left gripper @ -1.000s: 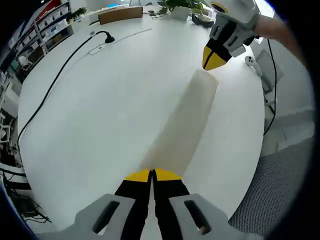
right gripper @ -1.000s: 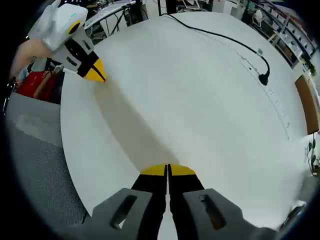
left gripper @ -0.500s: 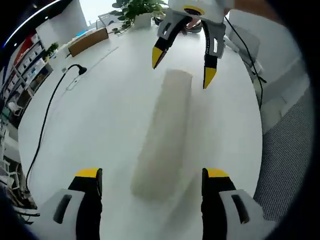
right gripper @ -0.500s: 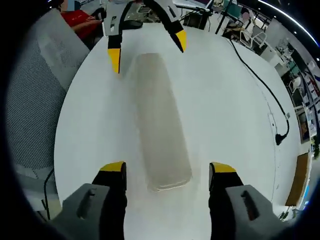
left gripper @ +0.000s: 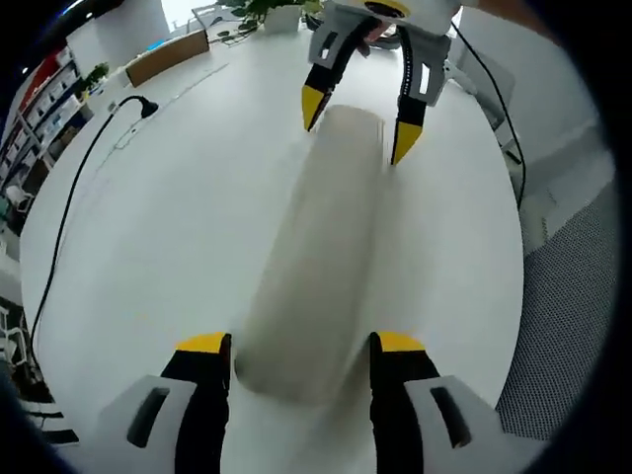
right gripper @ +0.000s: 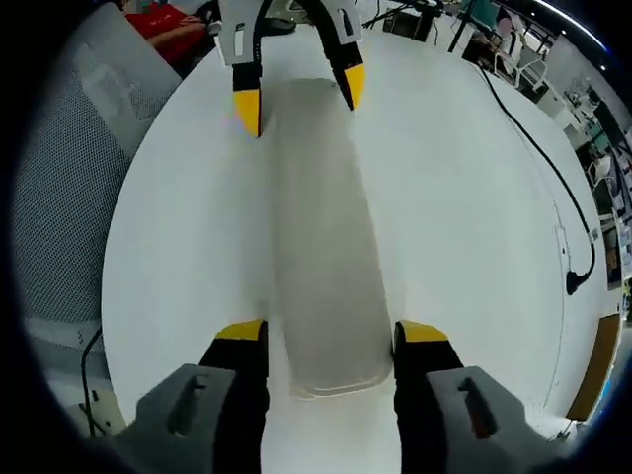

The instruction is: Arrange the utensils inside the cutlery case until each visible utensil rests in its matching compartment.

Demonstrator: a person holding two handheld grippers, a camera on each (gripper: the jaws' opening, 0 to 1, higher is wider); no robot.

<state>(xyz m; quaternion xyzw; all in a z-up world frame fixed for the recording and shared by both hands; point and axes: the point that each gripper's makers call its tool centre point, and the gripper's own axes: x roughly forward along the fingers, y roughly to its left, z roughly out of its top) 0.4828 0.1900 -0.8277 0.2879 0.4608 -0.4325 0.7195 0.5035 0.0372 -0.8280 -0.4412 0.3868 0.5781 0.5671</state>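
Note:
A long, pale, closed cutlery case (left gripper: 321, 232) lies on the round white table (left gripper: 168, 227); its contents are hidden. My left gripper (left gripper: 298, 346) is open, with its jaws on either side of the case's near end and close to its sides. At the far end my right gripper (left gripper: 357, 123) is open and straddles the case too. In the right gripper view the case (right gripper: 326, 227) runs away from my right gripper (right gripper: 332, 333), which stands astride its near end, to my left gripper (right gripper: 299, 97) at the far end.
A black cable with a plug (left gripper: 94, 158) crosses the table on the left, and the cable (right gripper: 548, 173) also runs along the right. A plant (left gripper: 267, 8) and a wooden box (left gripper: 168, 54) stand at the table's far edge. A mesh chair (right gripper: 69, 148) stands beside the table.
Both grippers, shut a second ago, have opened. Since half a second ago their jaws have narrowed and moved in around the two ends of the case.

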